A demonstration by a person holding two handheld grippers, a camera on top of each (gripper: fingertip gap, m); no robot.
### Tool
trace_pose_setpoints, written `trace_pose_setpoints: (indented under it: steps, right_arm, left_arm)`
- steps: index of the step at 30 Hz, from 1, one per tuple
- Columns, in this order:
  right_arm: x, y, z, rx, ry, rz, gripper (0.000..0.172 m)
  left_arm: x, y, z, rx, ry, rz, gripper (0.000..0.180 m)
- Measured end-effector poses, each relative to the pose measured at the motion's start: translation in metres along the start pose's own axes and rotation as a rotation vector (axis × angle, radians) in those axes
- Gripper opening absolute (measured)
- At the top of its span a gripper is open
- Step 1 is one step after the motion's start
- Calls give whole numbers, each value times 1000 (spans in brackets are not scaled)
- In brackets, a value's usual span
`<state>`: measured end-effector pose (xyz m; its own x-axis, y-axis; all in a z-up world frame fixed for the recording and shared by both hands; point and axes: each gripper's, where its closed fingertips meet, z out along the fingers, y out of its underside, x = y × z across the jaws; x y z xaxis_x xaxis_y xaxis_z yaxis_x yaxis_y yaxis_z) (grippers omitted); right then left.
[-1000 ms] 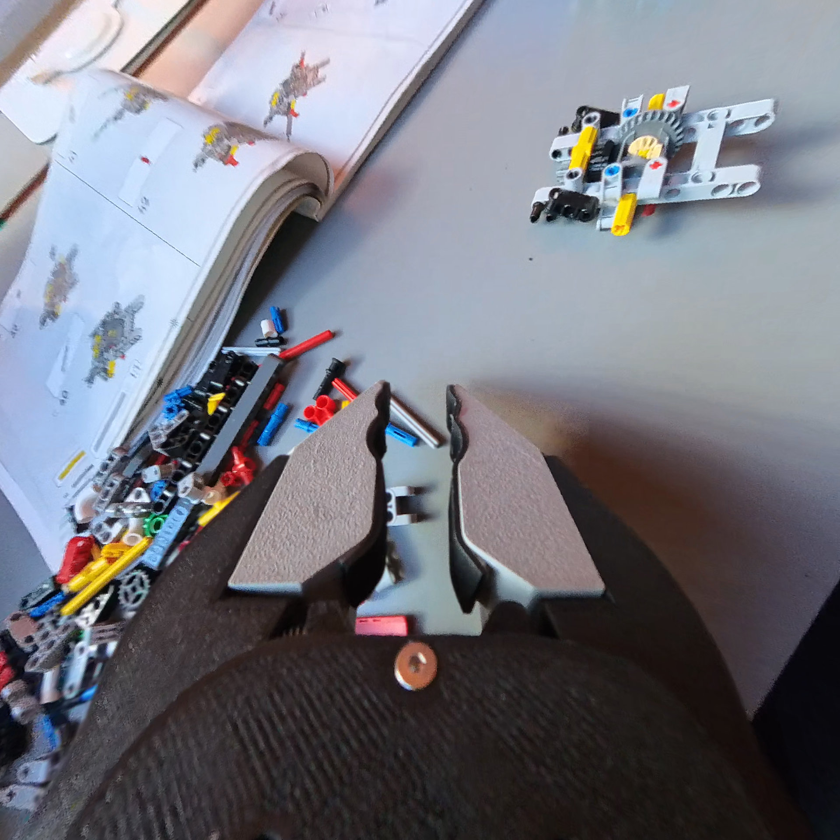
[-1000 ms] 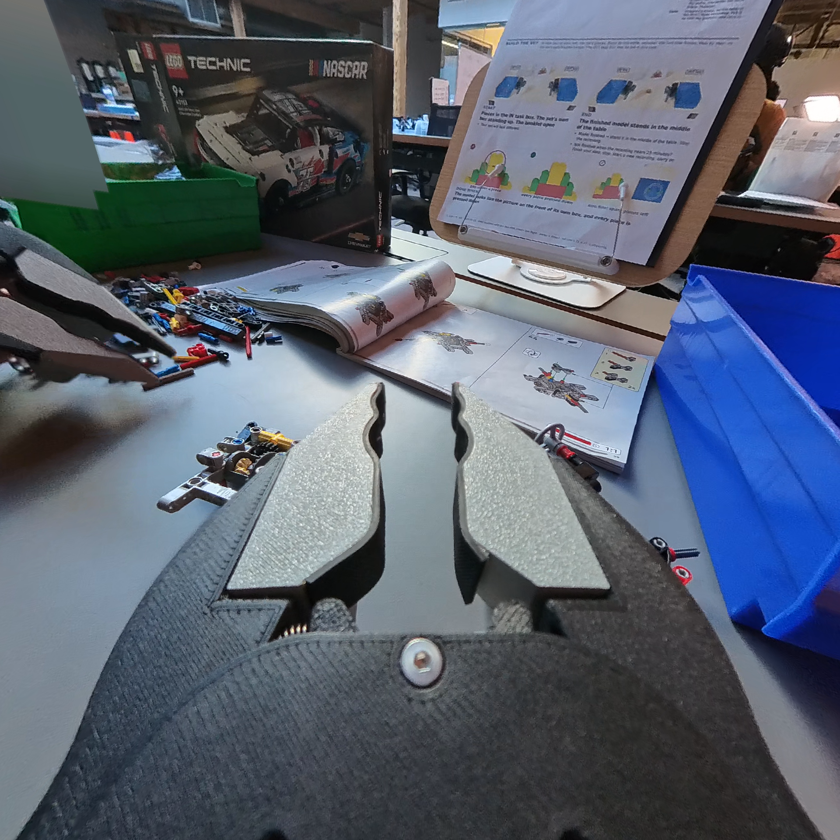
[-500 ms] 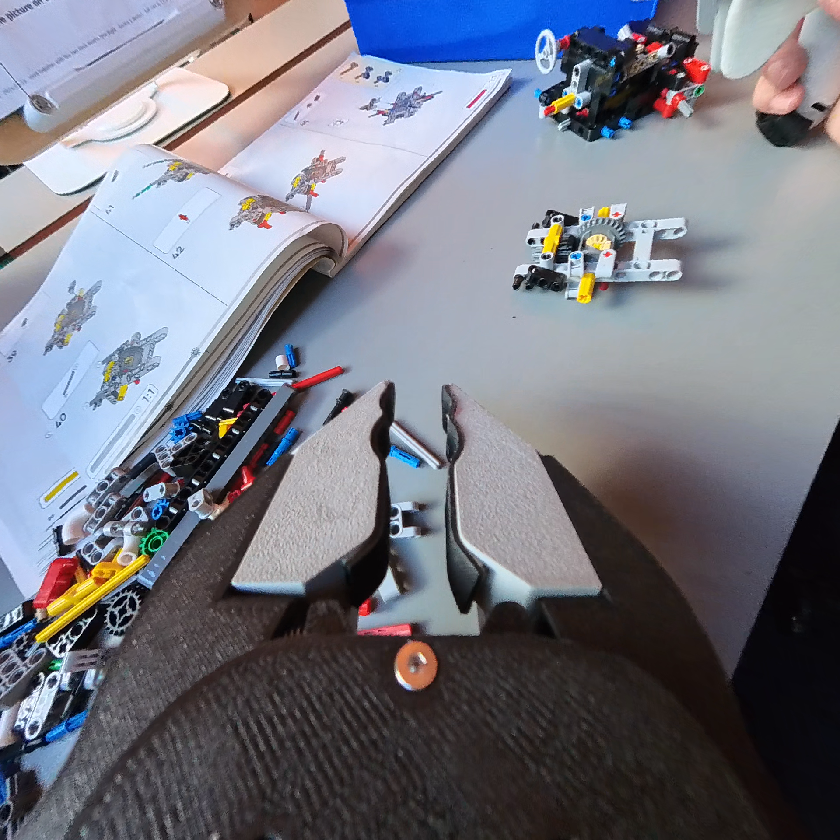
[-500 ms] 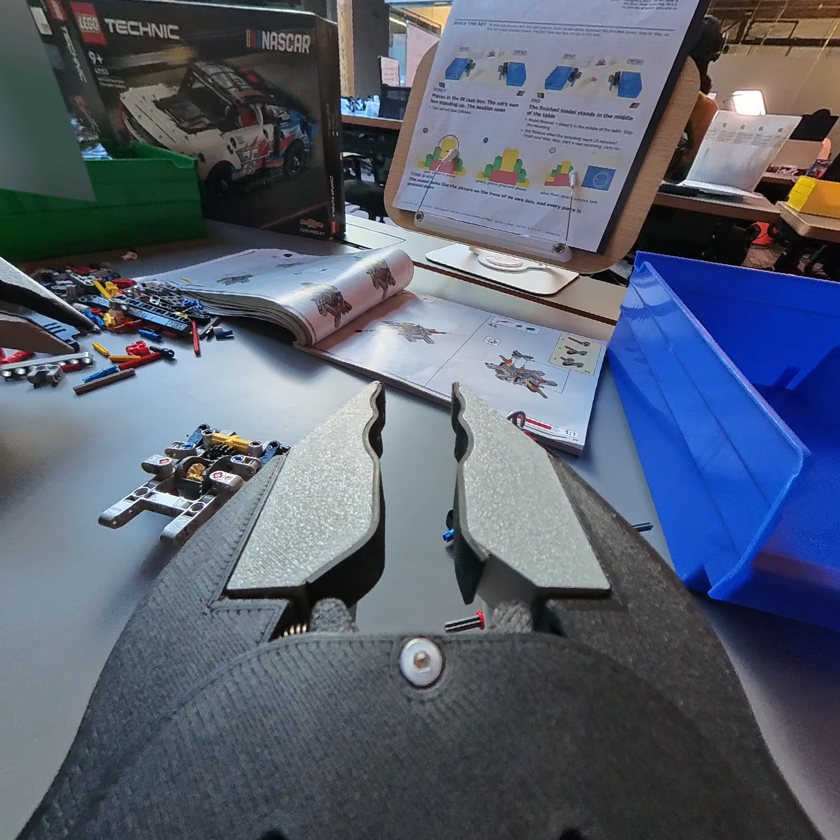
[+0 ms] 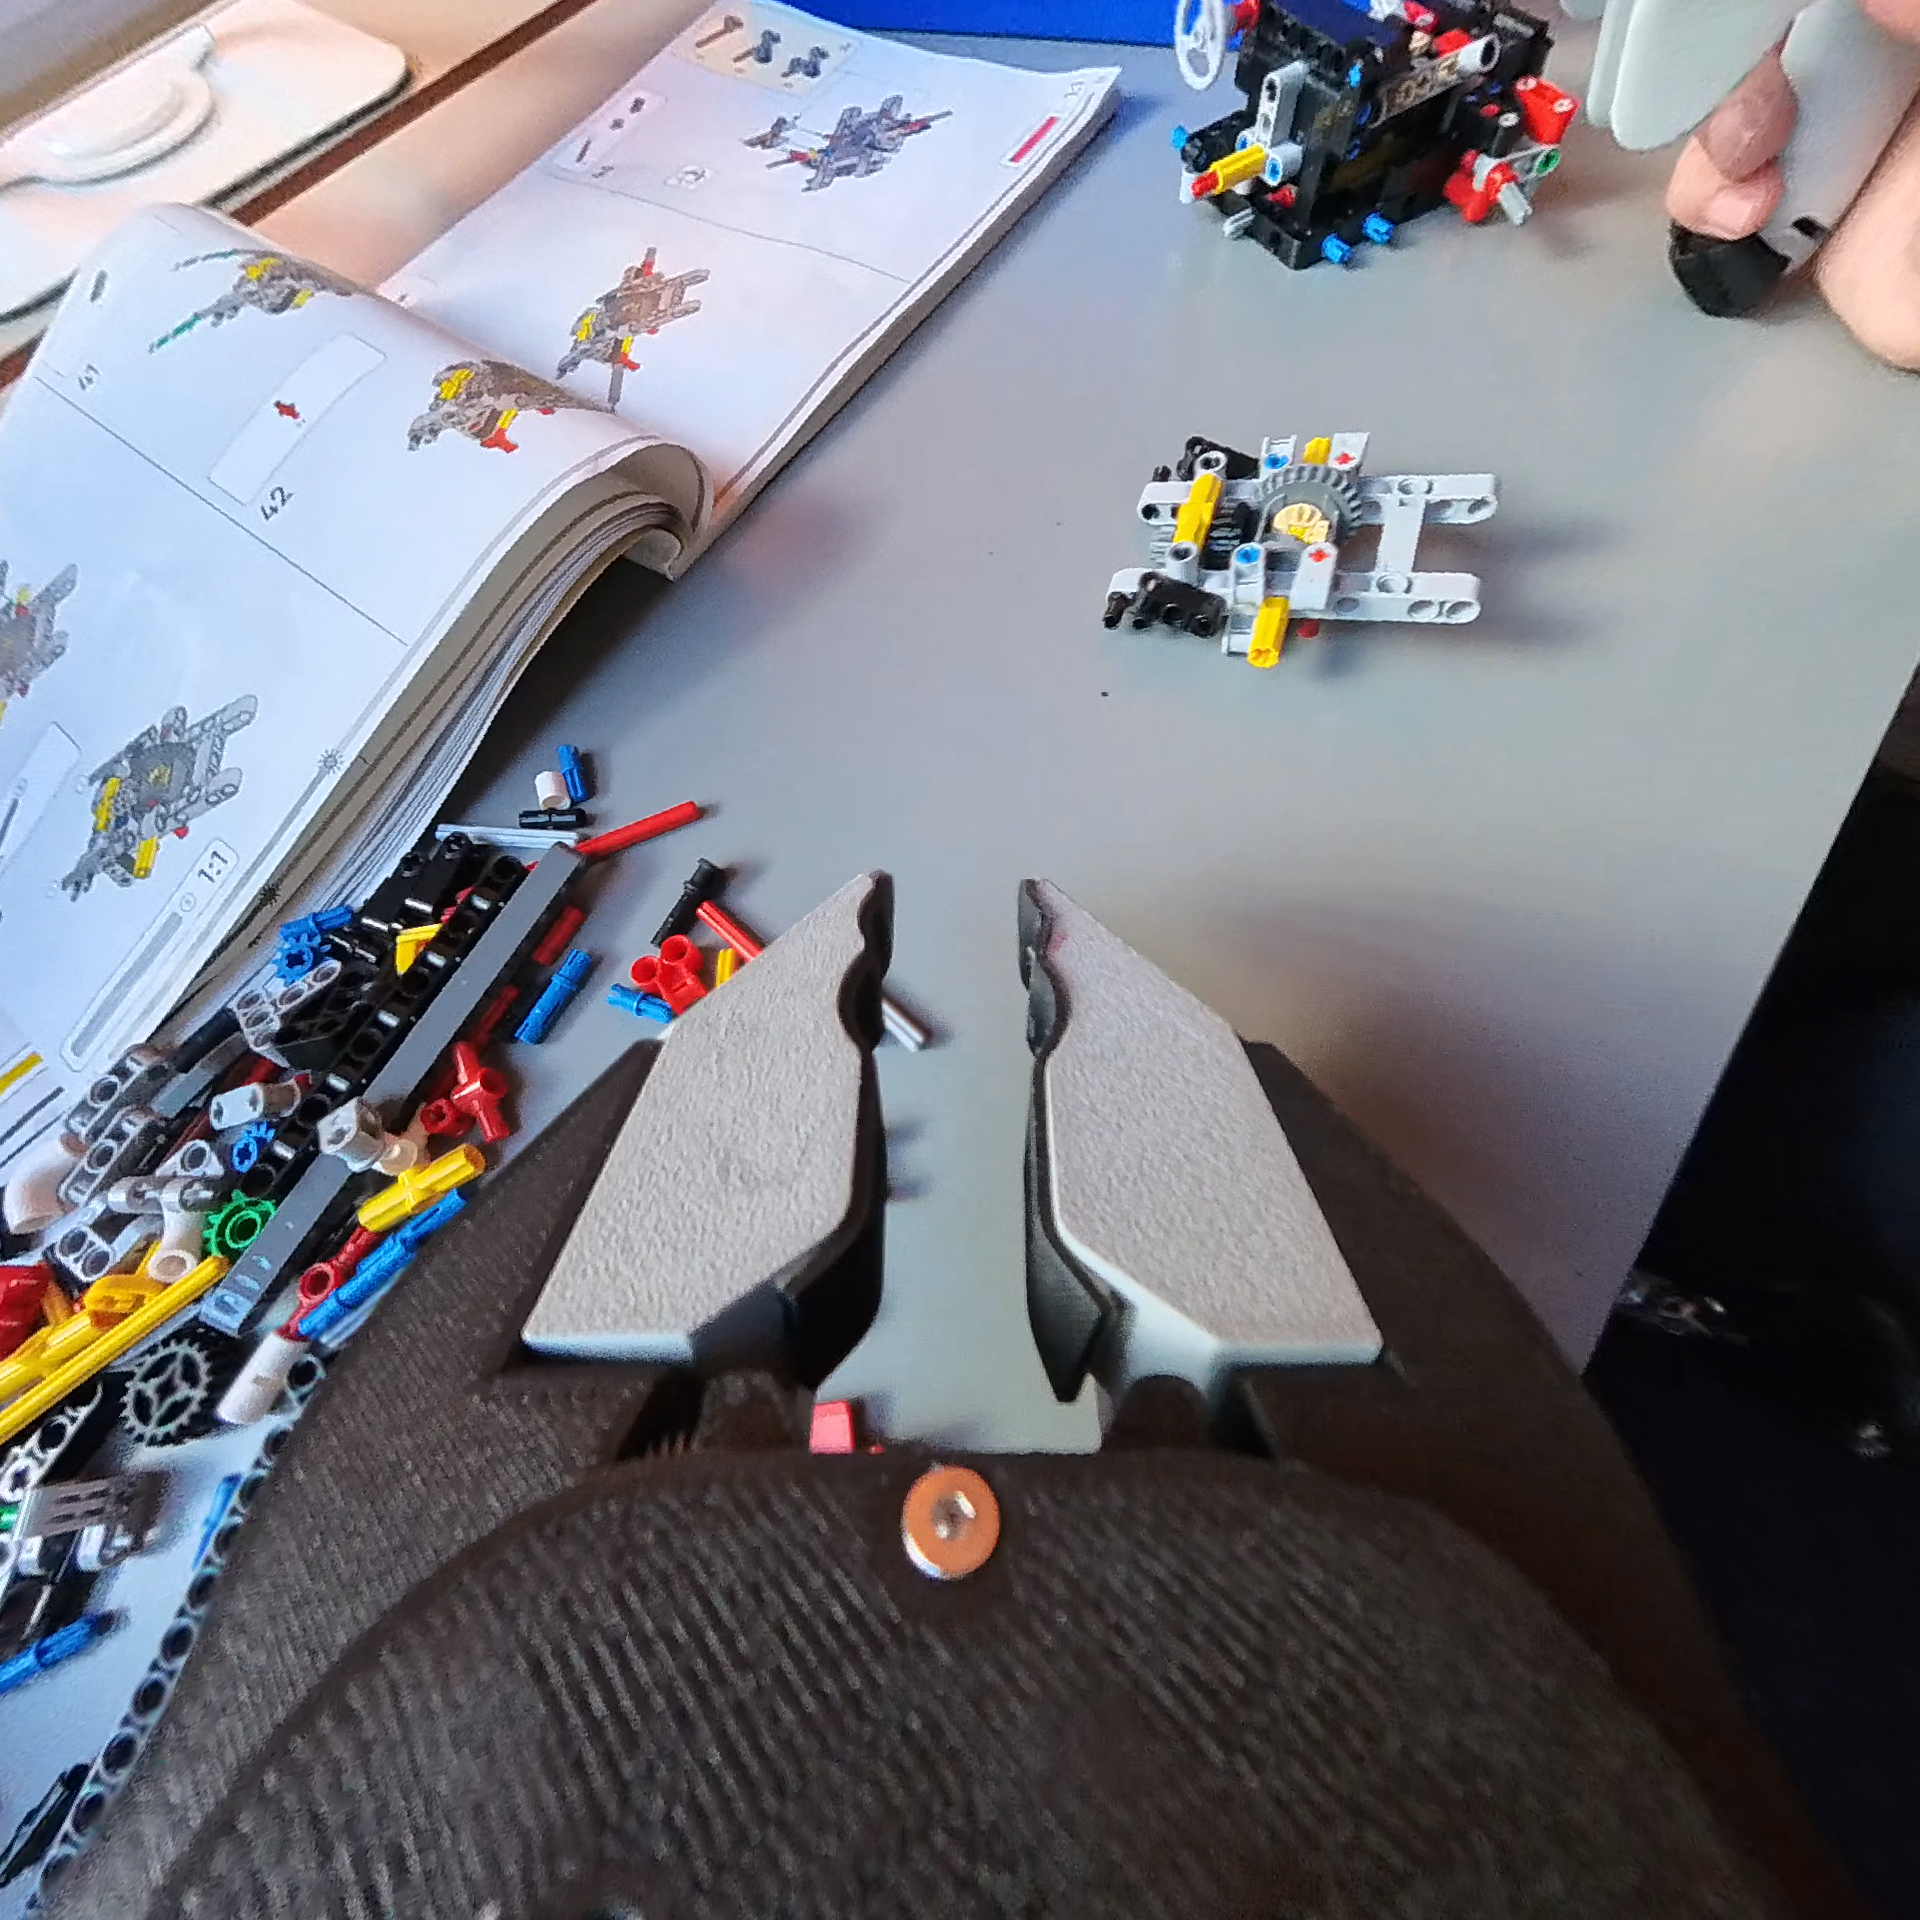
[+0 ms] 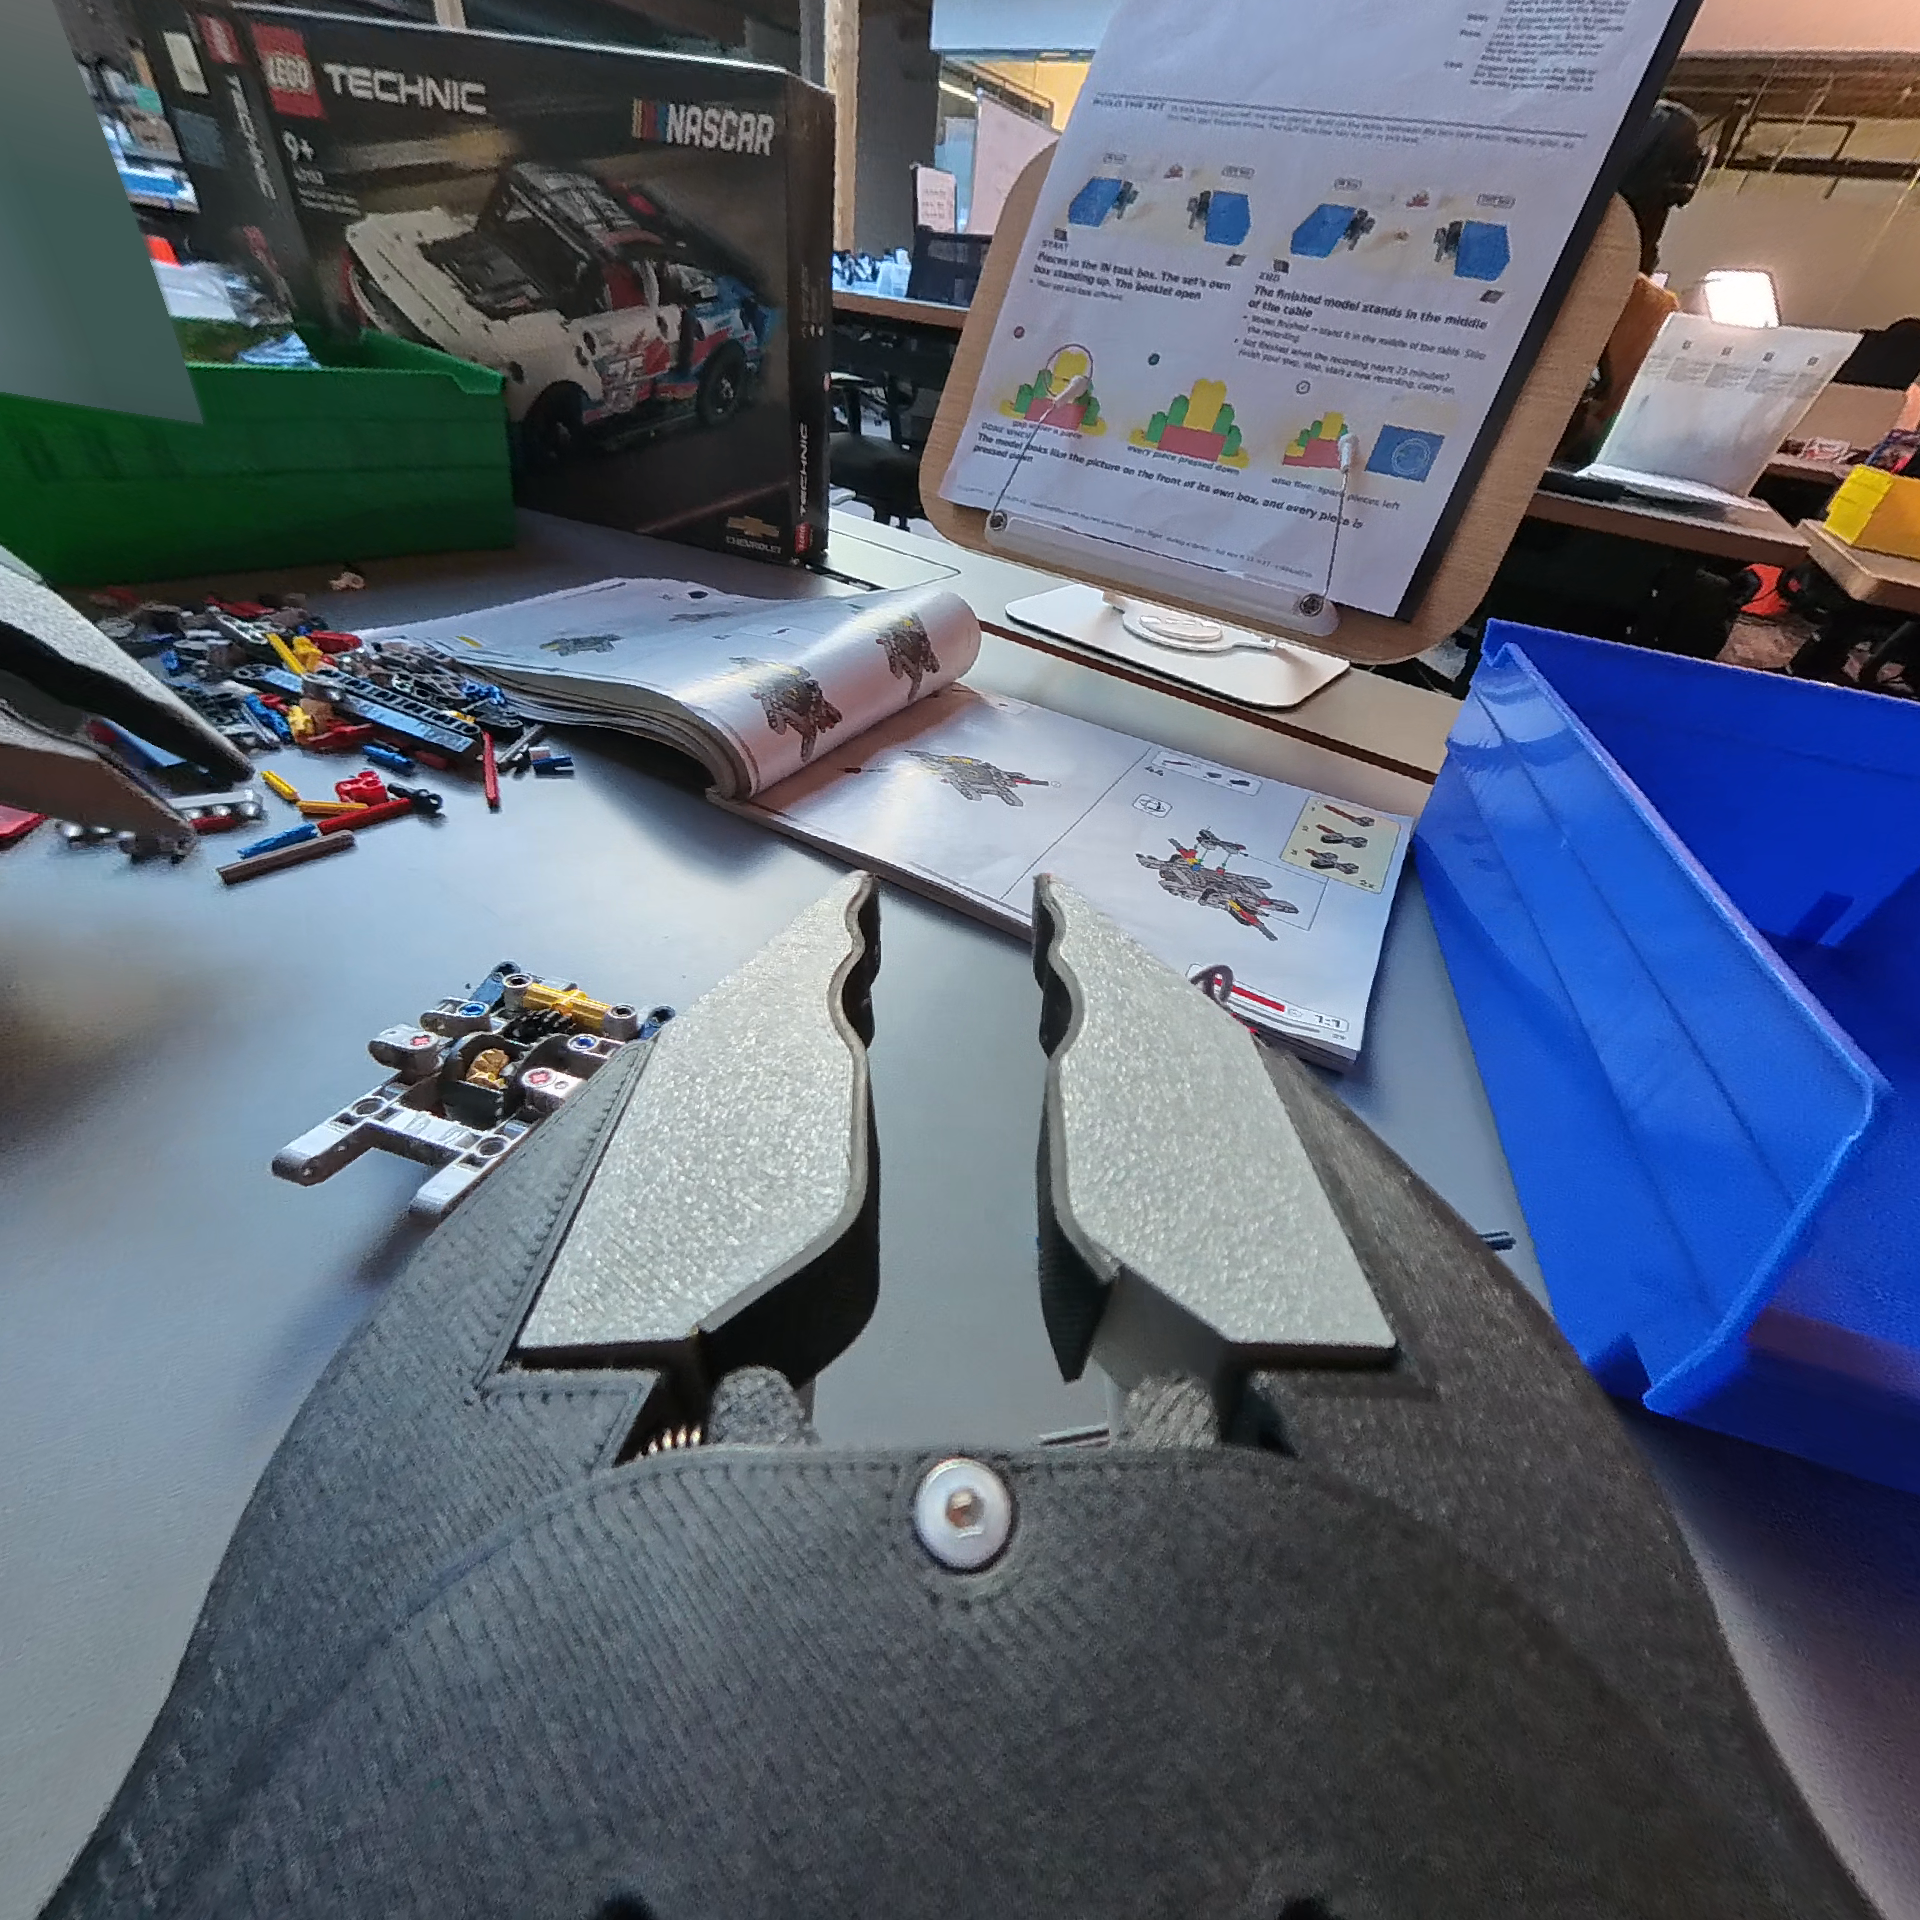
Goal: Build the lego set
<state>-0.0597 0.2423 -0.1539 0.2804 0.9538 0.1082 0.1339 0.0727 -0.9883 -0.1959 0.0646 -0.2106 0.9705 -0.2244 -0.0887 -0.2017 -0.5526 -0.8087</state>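
My left gripper (image 5: pixel 954 894) is open and empty, low over the grey table (image 5: pixel 1039 748) at the right edge of a pile of loose building pieces (image 5: pixel 312 1091). A short grey axle (image 5: pixel 902 1023) lies on the table beside its left finger. A small grey sub-assembly with a gear (image 5: pixel 1299 540) lies farther ahead. My right gripper (image 6: pixel 954 894) is open and empty above bare table, with the same sub-assembly (image 6: pixel 478 1070) just to its left. The left gripper's fingers (image 6: pixel 94 758) show at the left edge of the right wrist view.
An open instruction booklet (image 6: pixel 831 727) lies ahead. A black assembly (image 5: pixel 1361 114) stands near a hand on the right gripper's handle (image 5: pixel 1766 156). A blue bin (image 6: pixel 1662 987) is on the right. A green bin (image 6: pixel 260 468), a set box (image 6: pixel 561 281) and a sheet stand (image 6: pixel 1299 312) are behind. The tips of one gripper are about 25 centimetres away from the tips of the other. The short grey axle (image 5: pixel 902 1023) is about 4 centimetres from my left fingertips. It turns up in the right wrist view (image 6: pixel 242 869) as well.
My left gripper lifted and tilted up, so more of the table shows; its jaws narrowed slightly, then widened again, holding nothing. My right gripper shifted a little and stayed open.
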Motion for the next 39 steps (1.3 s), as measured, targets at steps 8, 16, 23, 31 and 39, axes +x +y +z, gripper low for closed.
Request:
trace_pose_setpoints:
  steps: [8,16,23,31,39]
  right_arm:
    - [-3,1,1,-9,-3,-28,26]
    - [0,4,4,-29,8,-18,26]
    - [-1,4,6,-33,0,-22,25]
    - [-5,0,5,-7,-19,-24,27]
    - [-15,-2,4,11,-70,-25,27]
  left_arm:
    - [7,-2,0,18,-23,91,19]
    - [4,-1,1,33,-1,81,16]
    - [0,4,3,20,40,-6,16]
    - [-9,5,2,1,-5,-28,16]
    - [-19,20,-5,-121,-64,-22,16]
